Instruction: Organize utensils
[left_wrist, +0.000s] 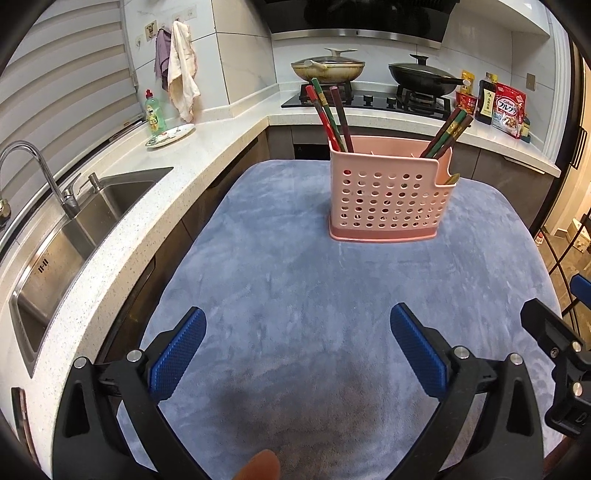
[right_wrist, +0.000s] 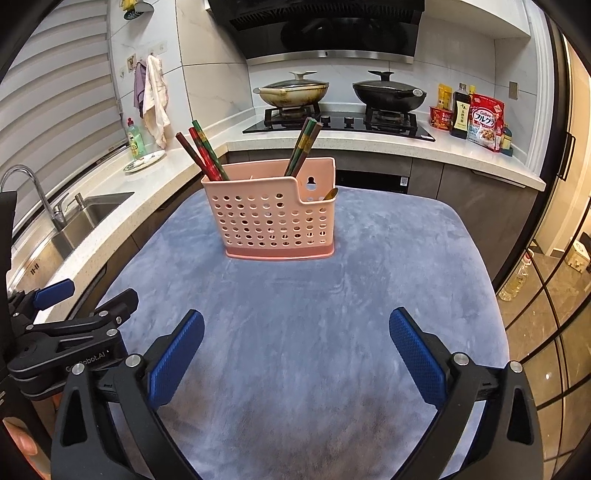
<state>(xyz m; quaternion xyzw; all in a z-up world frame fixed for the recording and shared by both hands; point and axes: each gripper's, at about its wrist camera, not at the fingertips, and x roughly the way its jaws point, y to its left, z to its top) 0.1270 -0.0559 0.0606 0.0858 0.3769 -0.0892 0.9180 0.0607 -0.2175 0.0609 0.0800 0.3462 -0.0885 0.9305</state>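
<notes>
I have both grippers spread wide with nothing between their blue fingers. In the left wrist view my left gripper (left_wrist: 298, 325) sits low in the frame over the blue-grey cloth (left_wrist: 295, 280) covering the counter, and the pink perforated holder (left_wrist: 388, 199) stands upright on that cloth, upper centre right. Chopsticks (left_wrist: 328, 114) lean out of its left end, and a second bunch of chopsticks (left_wrist: 447, 133) out of its right end. In the right wrist view my right gripper (right_wrist: 296, 325) is equally empty, the holder above centre, a spoon tip (right_wrist: 331, 194) showing in its low side pocket.
</notes>
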